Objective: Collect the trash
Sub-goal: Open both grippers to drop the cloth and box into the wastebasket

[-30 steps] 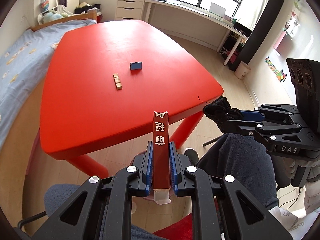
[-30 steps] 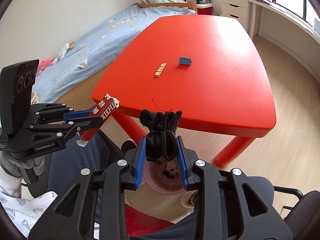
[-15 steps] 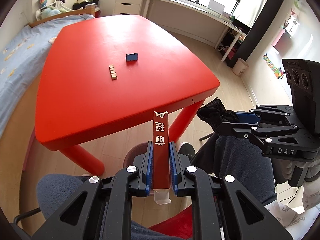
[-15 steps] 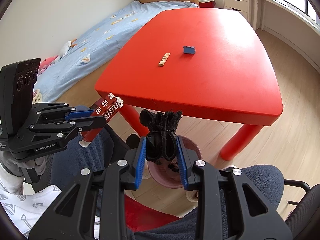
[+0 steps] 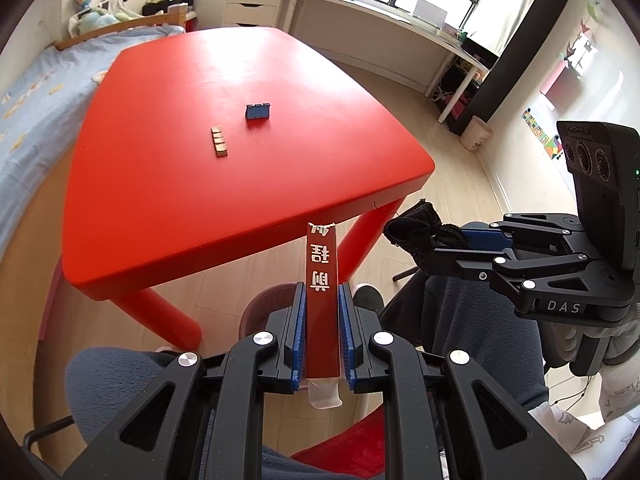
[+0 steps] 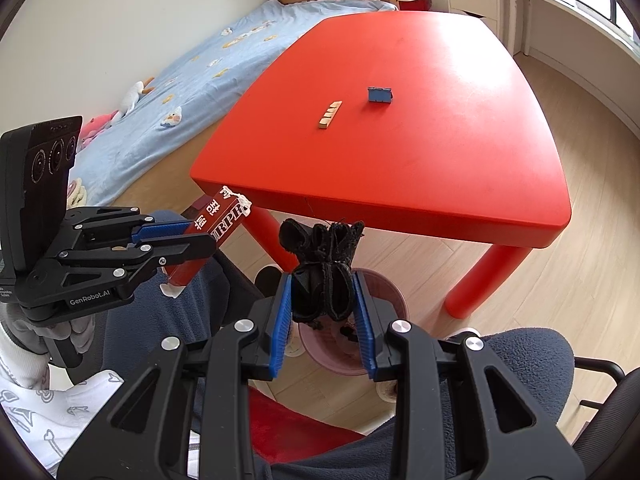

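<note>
My left gripper (image 5: 322,300) is shut on a long red wrapper (image 5: 322,280) with white characters; the wrapper also shows in the right wrist view (image 6: 220,220). My right gripper (image 6: 323,284) is shut on a bundle of black cloth (image 6: 322,276), also seen in the left wrist view (image 5: 420,236). Both are held off the near edge of the red table (image 5: 200,208), above a pink bin (image 6: 384,308) on the floor. The bin's rim shows behind the left fingers (image 5: 260,300). A tan block strip (image 5: 219,142) and a small blue piece (image 5: 257,112) lie on the table.
My knees in dark trousers (image 6: 520,344) and a chair arm (image 6: 600,368) are below the grippers. A bed (image 6: 192,76) runs along the table's left side. A white desk and drawers (image 5: 252,0) stand by the window. A small white bin (image 5: 476,134) sits on the floor.
Both grippers have pulled back from the table and lowered toward the bin, keeping their loads. The table looks farther away and the bin is more in view.
</note>
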`<move>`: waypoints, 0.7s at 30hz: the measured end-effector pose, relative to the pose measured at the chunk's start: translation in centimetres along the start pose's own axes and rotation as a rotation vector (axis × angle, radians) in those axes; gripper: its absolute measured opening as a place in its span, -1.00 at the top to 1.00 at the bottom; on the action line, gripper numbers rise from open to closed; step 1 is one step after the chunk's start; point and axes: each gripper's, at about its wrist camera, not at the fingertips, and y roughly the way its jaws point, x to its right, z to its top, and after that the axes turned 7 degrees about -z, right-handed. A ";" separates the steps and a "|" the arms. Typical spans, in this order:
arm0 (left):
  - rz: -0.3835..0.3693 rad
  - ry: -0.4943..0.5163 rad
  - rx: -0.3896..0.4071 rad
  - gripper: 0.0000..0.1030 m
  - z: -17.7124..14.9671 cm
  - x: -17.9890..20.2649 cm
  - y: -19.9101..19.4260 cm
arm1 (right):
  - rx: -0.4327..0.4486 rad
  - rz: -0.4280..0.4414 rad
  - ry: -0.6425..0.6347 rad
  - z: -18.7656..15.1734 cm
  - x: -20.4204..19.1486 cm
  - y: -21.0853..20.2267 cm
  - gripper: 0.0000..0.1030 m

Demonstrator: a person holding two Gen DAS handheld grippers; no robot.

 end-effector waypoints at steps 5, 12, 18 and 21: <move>0.014 -0.024 0.026 -0.45 -0.1 -0.4 -0.2 | 0.003 -0.006 0.003 0.0 0.0 0.1 -0.49; 0.096 -0.066 0.051 -0.85 -0.2 -1.6 -0.8 | 0.020 -0.055 0.026 -0.1 0.8 0.1 -0.91; 0.100 -0.085 0.043 -0.85 -0.3 -1.9 -0.7 | 0.010 -0.049 0.034 -0.1 0.9 0.3 -0.95; 0.098 -0.086 0.041 -0.85 -0.3 -1.9 -0.7 | 0.007 -0.043 0.032 -0.1 0.8 0.4 -0.95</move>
